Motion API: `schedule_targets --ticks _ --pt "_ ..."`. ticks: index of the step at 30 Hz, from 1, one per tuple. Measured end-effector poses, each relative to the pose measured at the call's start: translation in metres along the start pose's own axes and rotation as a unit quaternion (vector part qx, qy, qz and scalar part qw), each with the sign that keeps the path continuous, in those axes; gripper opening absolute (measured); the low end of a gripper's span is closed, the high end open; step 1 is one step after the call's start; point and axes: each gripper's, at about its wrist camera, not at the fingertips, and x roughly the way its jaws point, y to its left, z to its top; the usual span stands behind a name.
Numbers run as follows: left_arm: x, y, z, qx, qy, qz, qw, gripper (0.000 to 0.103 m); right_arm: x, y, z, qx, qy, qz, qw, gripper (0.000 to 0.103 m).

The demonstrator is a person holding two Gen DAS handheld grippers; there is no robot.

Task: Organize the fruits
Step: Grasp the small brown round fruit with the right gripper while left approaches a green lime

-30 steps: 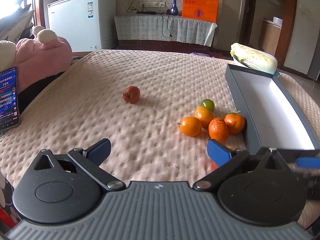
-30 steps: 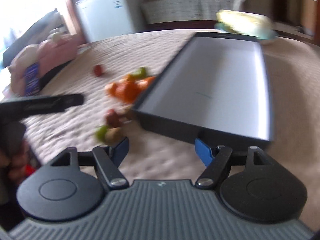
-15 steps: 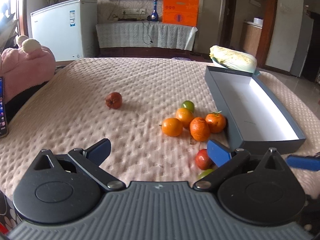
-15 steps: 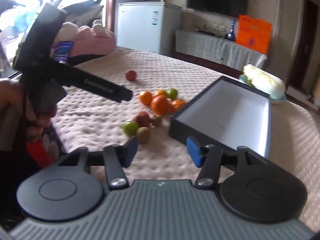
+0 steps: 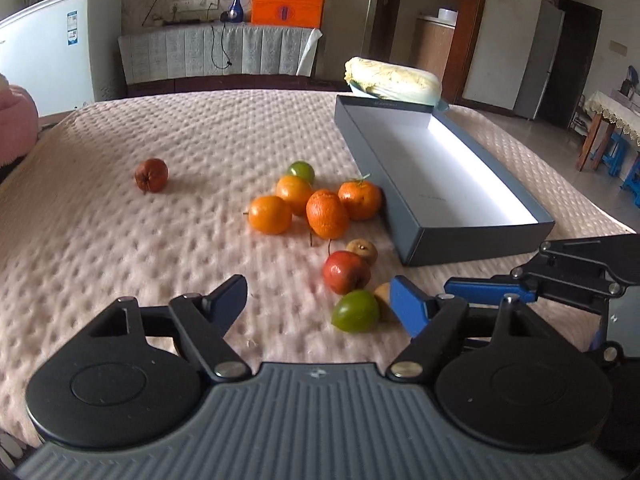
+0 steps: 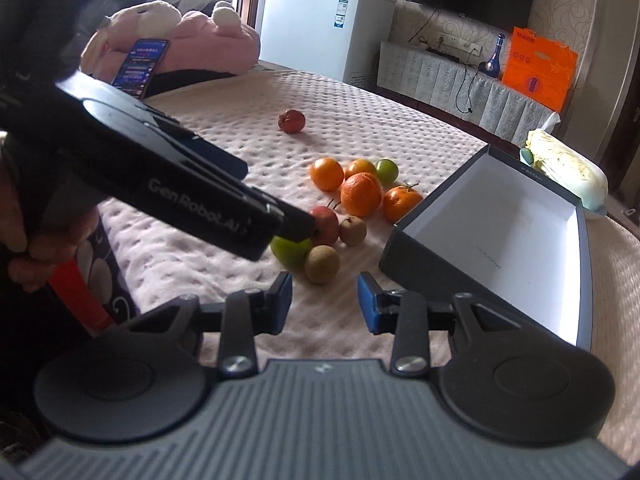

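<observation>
**Tongs Close In on the Fruit Pile**

Both tongs have come nearer to the fruit than a moment ago, and more of the near pile now shows in front of them. The left tongs (image 5: 318,300) are closing, but nothing is pinched between them yet; the green fruit (image 5: 355,311) sits just inside the blue tip. The right tongs (image 6: 324,302) are closing too, also grasping nothing, with the brown fruit (image 6: 322,264) just ahead of the gap.

All the fruit lies on the pink bed cover (image 5: 120,240). The oranges (image 5: 326,213) huddle right beside the dark box (image 5: 472,246), which is open and has nothing in it. I think the box is left close by so each fruit only needs a short trip.

A red apple (image 5: 346,272) and a small brown fruit (image 5: 362,251) touch the green one, so a grab could nudge them away. One red fruit (image 5: 151,175) sits well apart. A cabbage (image 5: 394,80) rests behind the box. The two tongs are near each other and could bump.
</observation>
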Motion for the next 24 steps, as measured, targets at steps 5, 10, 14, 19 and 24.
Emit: schedule_targets --ticks 5,10,14,19,24 --pt "0.001 -0.002 0.001 0.006 0.003 -0.018 0.9998 0.069 0.005 -0.005 0.001 0.007 0.003 -0.005 1.000 0.039" --pt "0.007 -0.005 0.001 0.002 0.020 -0.036 0.9992 0.057 0.010 -0.002 0.003 0.000 0.011 -0.002 1.000 0.039" --pt "0.011 -0.003 0.002 -0.013 0.028 -0.048 0.9984 0.052 0.012 0.001 0.003 -0.006 0.009 -0.005 1.000 0.039" --pt "0.013 -0.007 0.003 -0.016 0.032 -0.056 0.9978 0.051 0.017 -0.002 0.003 -0.002 0.010 -0.015 1.000 0.039" --pt "0.012 -0.004 0.002 -0.017 0.042 -0.051 0.9977 0.047 0.024 -0.004 0.003 0.000 0.019 -0.018 1.000 0.039"
